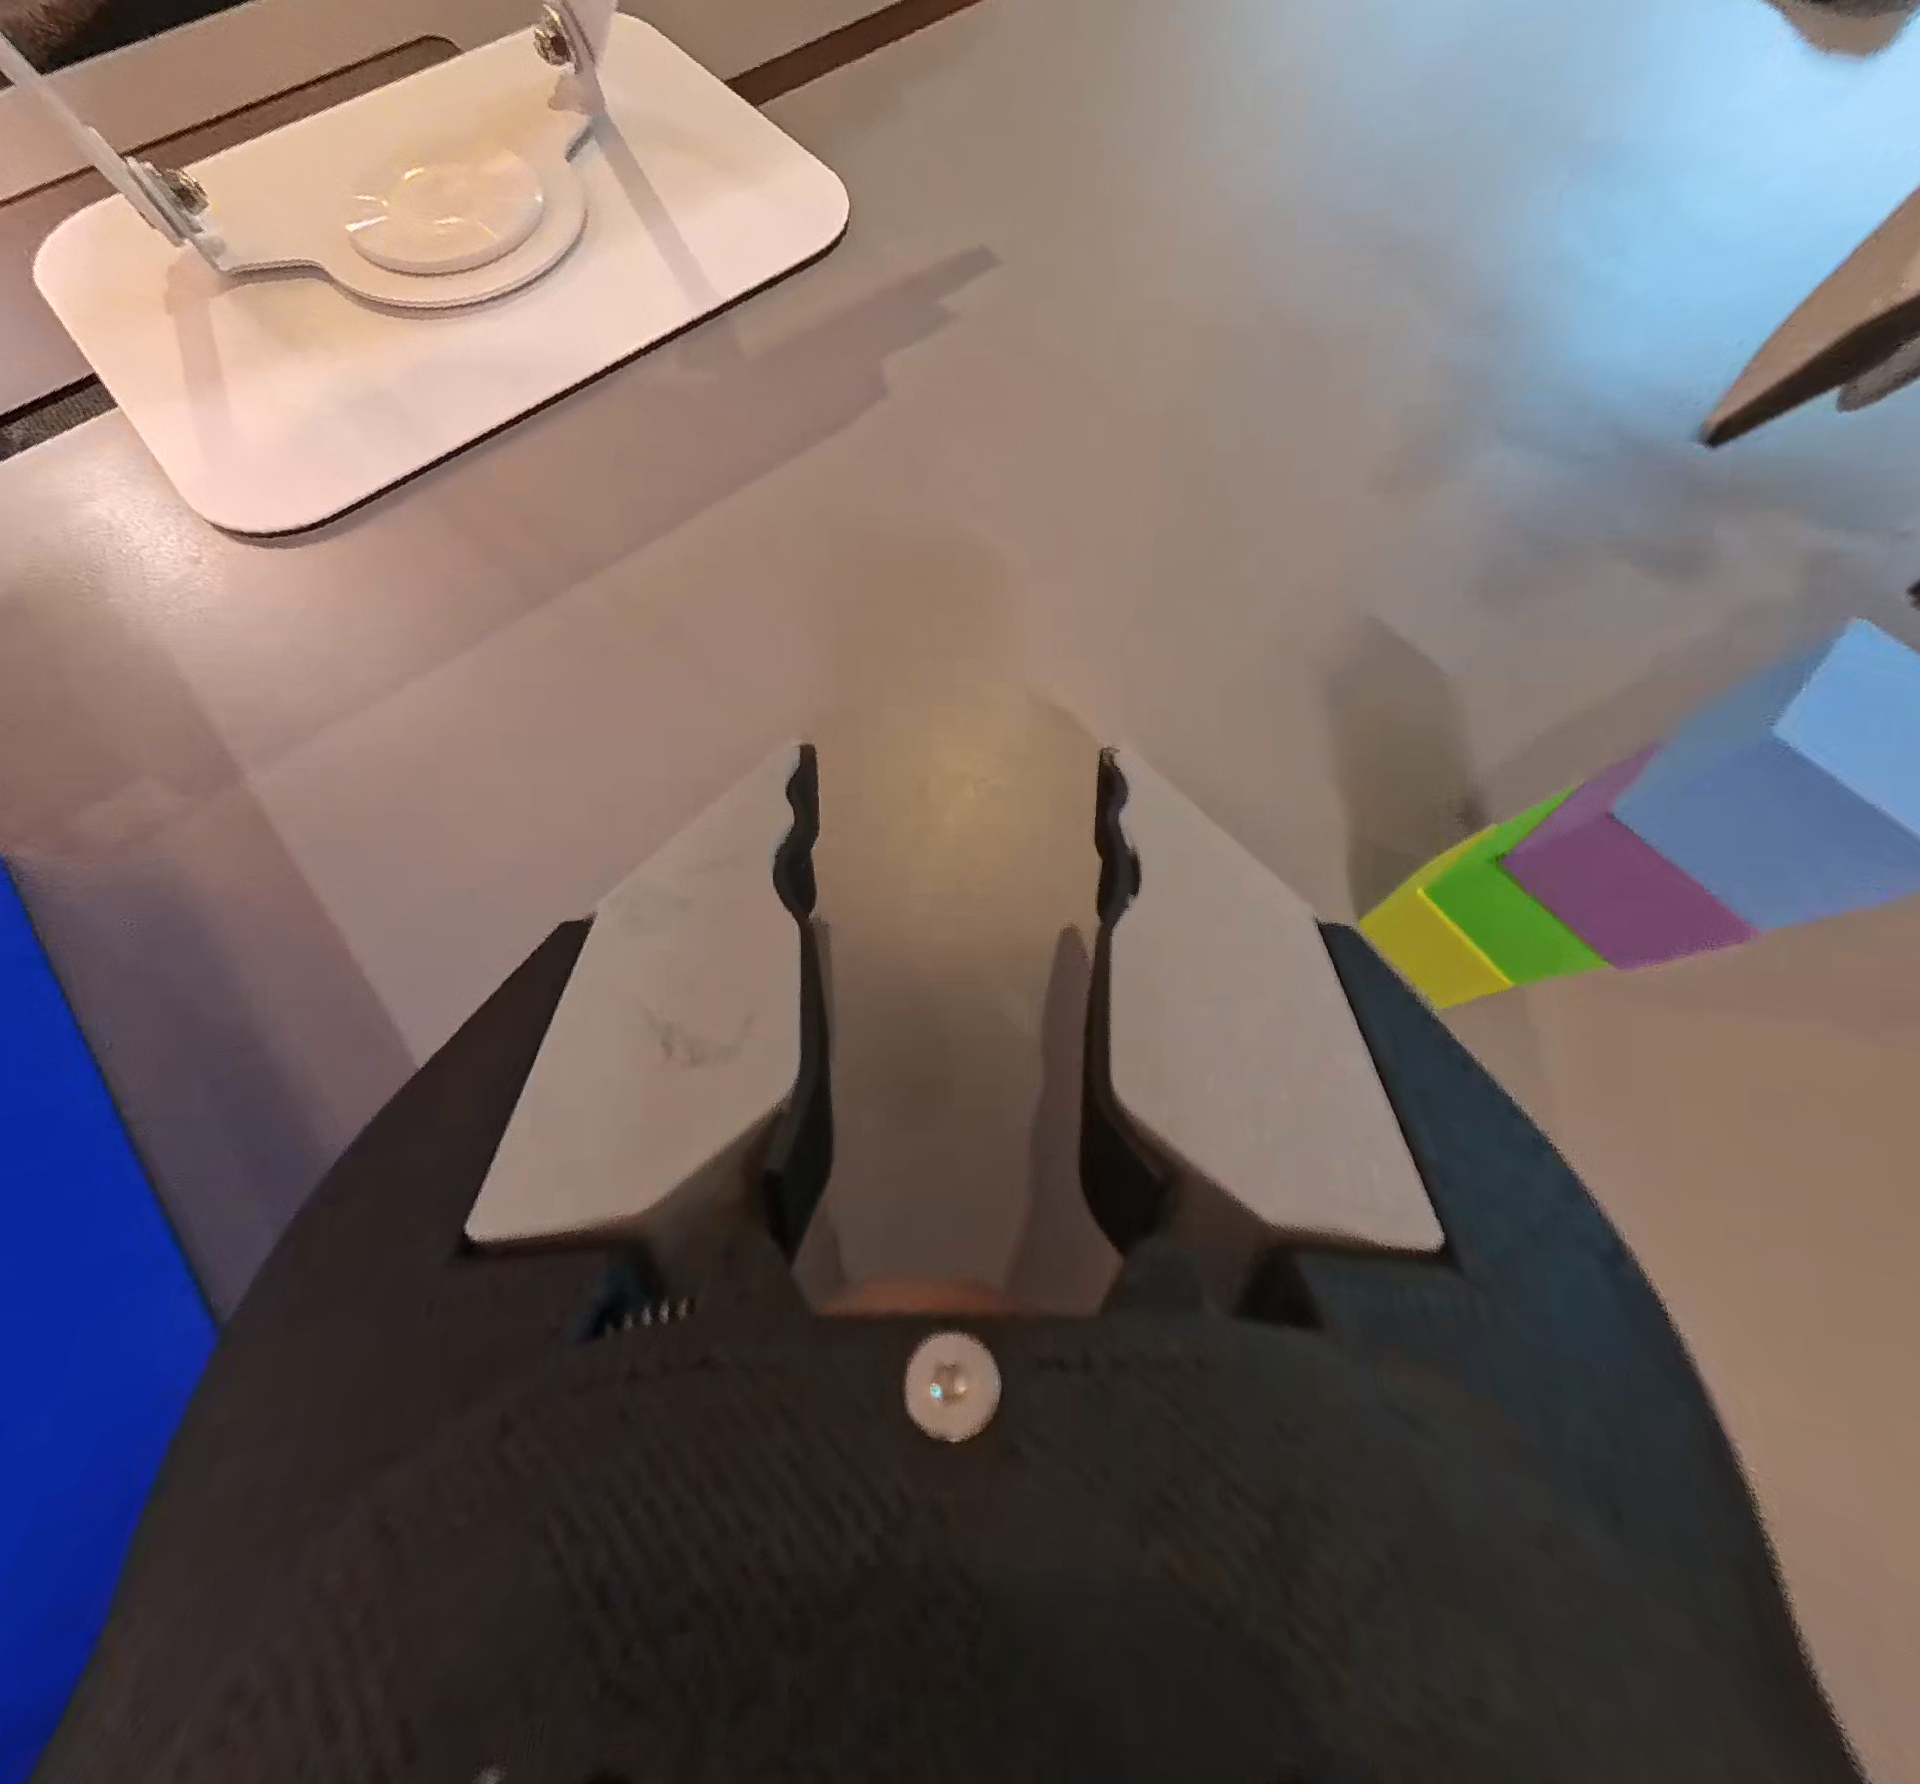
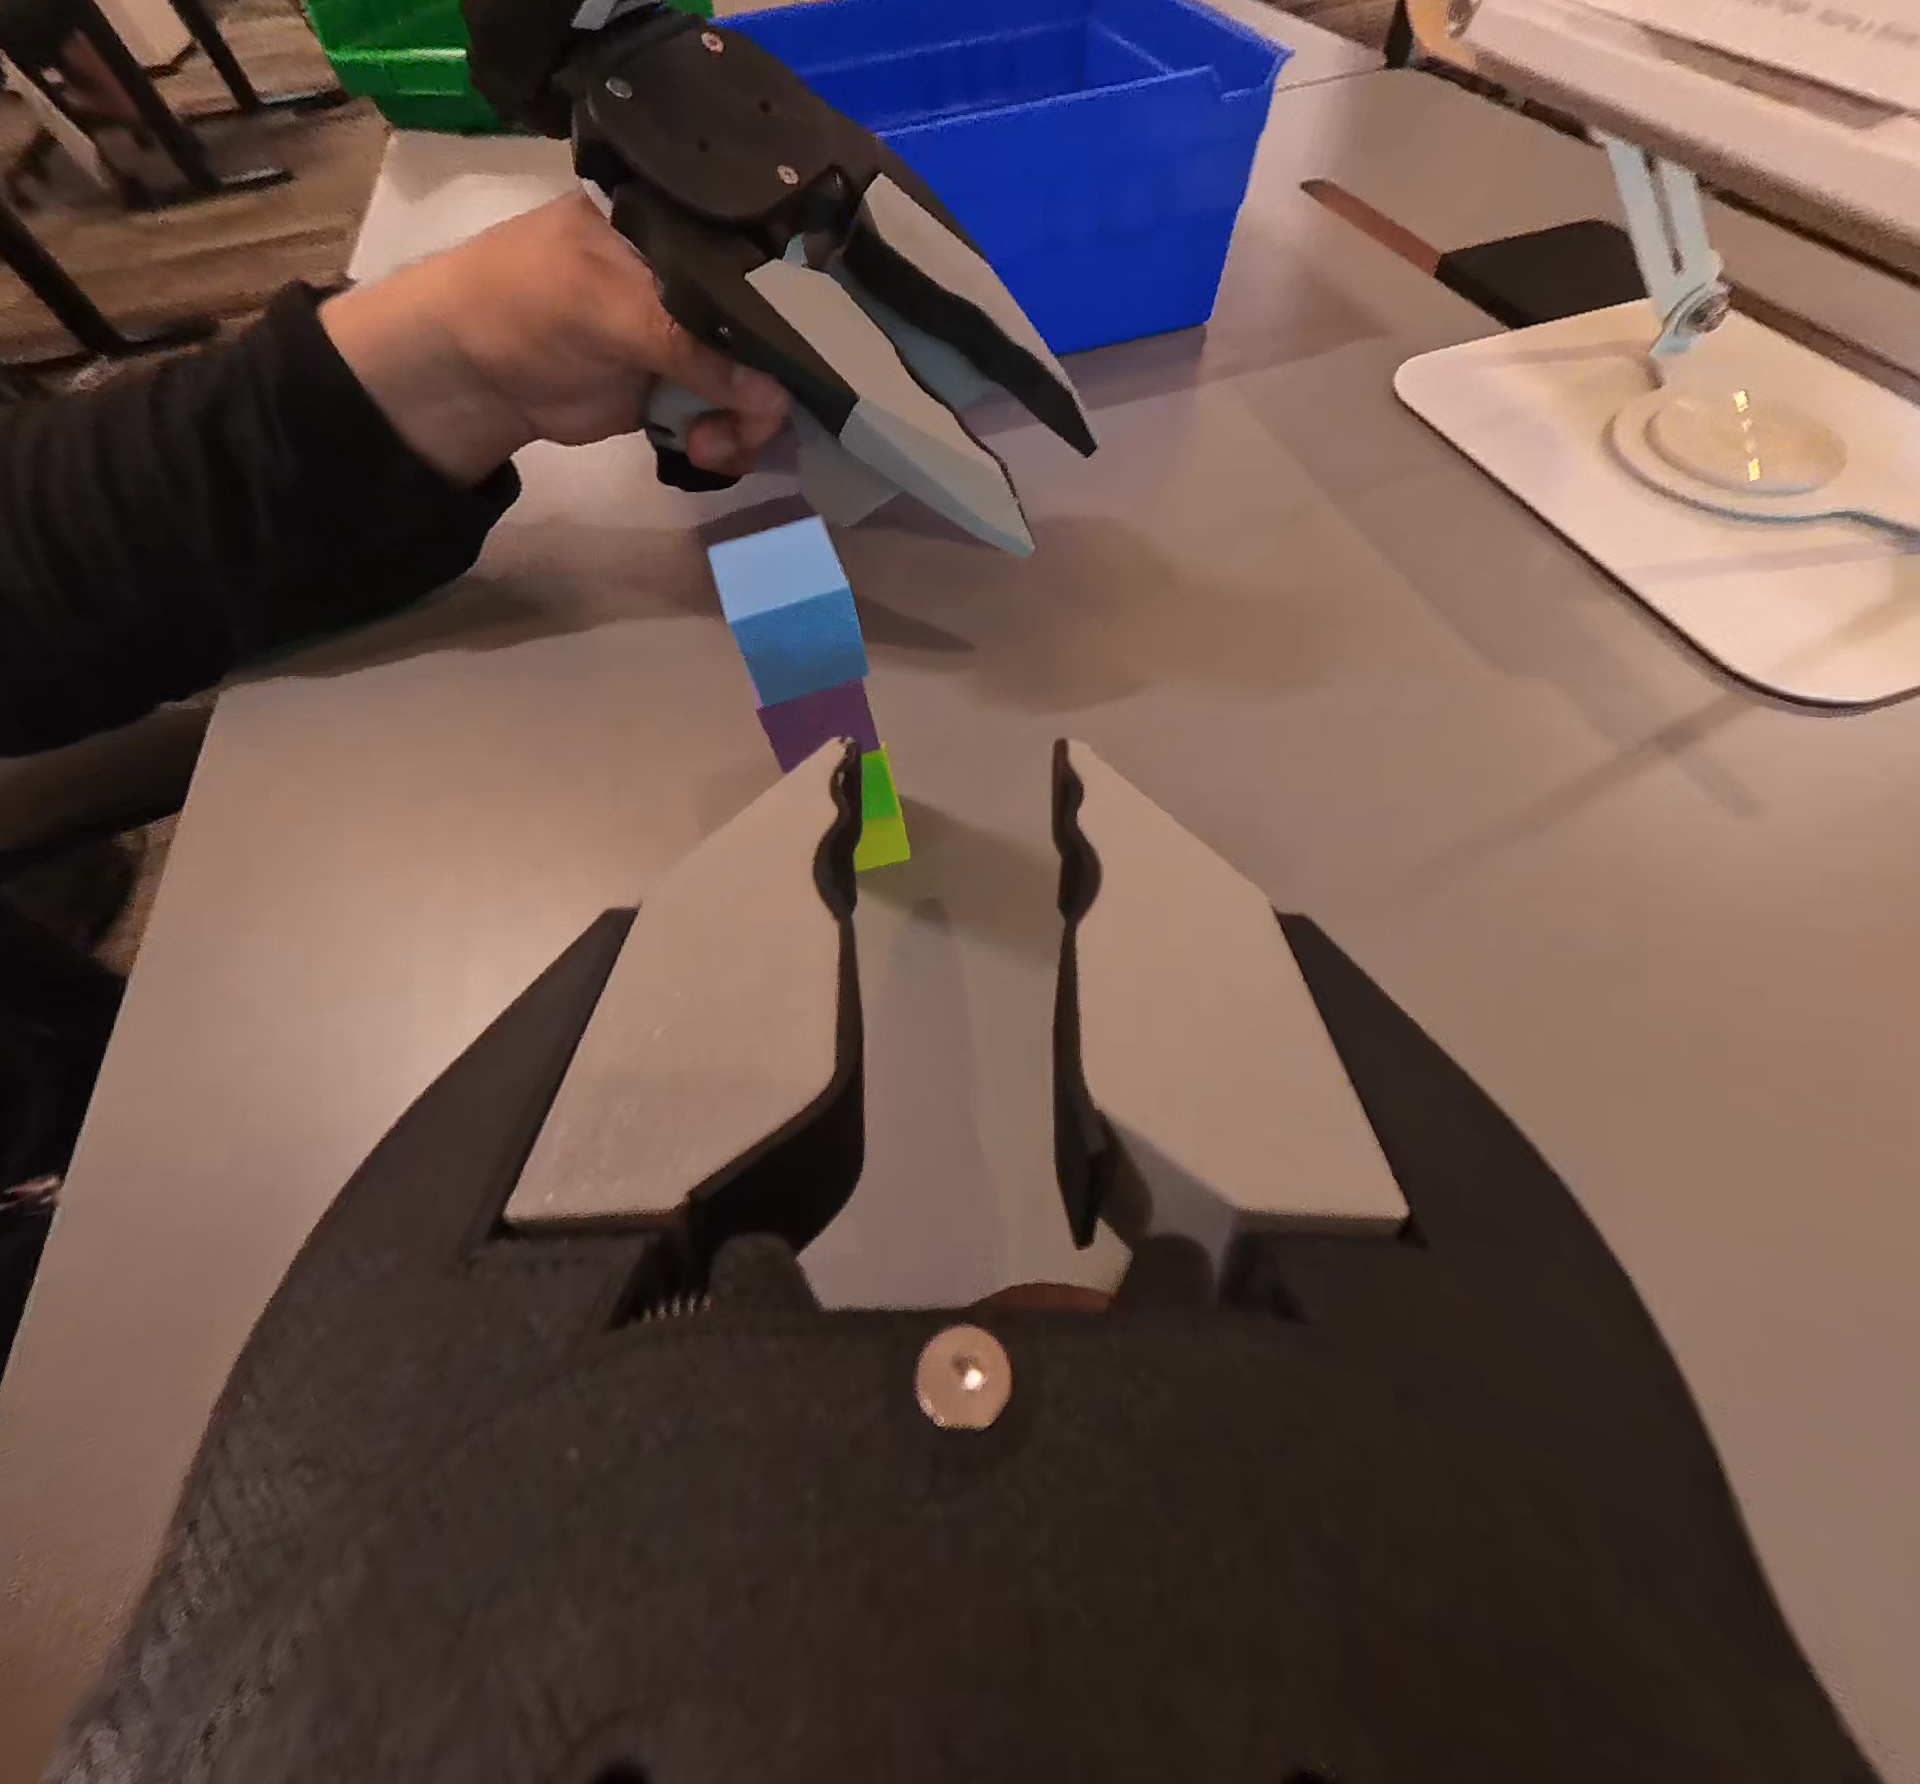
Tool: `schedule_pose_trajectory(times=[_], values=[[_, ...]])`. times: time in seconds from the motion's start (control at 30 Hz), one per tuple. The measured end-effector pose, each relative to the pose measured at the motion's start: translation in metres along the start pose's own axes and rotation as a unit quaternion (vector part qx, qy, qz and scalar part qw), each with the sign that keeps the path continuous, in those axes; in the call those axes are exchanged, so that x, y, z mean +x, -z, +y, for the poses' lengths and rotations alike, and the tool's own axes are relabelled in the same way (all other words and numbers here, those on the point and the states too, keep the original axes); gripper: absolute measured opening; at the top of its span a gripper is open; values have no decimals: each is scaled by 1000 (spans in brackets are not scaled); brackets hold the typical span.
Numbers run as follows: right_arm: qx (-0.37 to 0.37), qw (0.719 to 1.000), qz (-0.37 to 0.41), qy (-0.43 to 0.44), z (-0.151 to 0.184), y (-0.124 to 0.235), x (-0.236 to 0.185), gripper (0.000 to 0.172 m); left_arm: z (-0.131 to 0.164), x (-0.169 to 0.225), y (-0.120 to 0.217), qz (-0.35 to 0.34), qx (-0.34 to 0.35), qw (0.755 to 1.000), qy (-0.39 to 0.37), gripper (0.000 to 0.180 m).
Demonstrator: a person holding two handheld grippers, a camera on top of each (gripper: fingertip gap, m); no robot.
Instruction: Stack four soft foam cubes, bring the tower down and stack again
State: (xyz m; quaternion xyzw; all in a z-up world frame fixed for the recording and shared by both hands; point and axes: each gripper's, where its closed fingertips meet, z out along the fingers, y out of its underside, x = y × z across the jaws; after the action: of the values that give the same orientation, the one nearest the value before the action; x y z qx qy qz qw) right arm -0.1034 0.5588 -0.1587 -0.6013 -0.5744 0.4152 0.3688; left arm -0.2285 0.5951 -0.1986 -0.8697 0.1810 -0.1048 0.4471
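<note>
Four foam cubes stand as a tower on the grey table [image 2: 1351,903]: yellow [image 2: 884,843] at the bottom, then green [image 2: 879,785], purple [image 2: 821,721] and light blue [image 2: 795,612] on top. My right gripper [image 2: 954,799] is open and empty, just short of the tower; its left finger [image 2: 748,955] hides part of the lower cubes. My left gripper [image 2: 1044,493], held by a hand, hovers above and beyond the blue cube, open and empty. In the left wrist view this gripper [image 1: 956,799] is over bare table, with the tower at the right edge, blue cube [image 1: 1787,799] uppermost.
A blue bin [image 2: 1091,176] and a green bin [image 2: 395,41] stand at the table's far side. A white stand base [image 2: 1662,487] sits at the right and also shows in the left wrist view [image 1: 416,280]. A person's sleeve [image 2: 156,539] reaches in from the left.
</note>
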Motion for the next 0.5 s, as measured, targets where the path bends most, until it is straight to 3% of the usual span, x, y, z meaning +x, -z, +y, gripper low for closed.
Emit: schedule_pose_trajectory(times=[0.33, 0.4, 0.47, 0.5], values=[[-44, 997, -34, 46, 20, -14, -21, 2, 12, 7, -12, 0, -28, 999, -19, 38], [-60, 995, -49, 54, 27, -17, -27, 0, 14, 10, -13, 7, -33, 999, -24, 26], [-75, 994, -60, 59, 33, -20, -31, 0, 16, 15, -12, 23, -36, 999, -34, 0], [-81, 992, -68, 62, 36, -21, -34, 0, 16, 17, -12, 27, -35, 998, -38, 0]])
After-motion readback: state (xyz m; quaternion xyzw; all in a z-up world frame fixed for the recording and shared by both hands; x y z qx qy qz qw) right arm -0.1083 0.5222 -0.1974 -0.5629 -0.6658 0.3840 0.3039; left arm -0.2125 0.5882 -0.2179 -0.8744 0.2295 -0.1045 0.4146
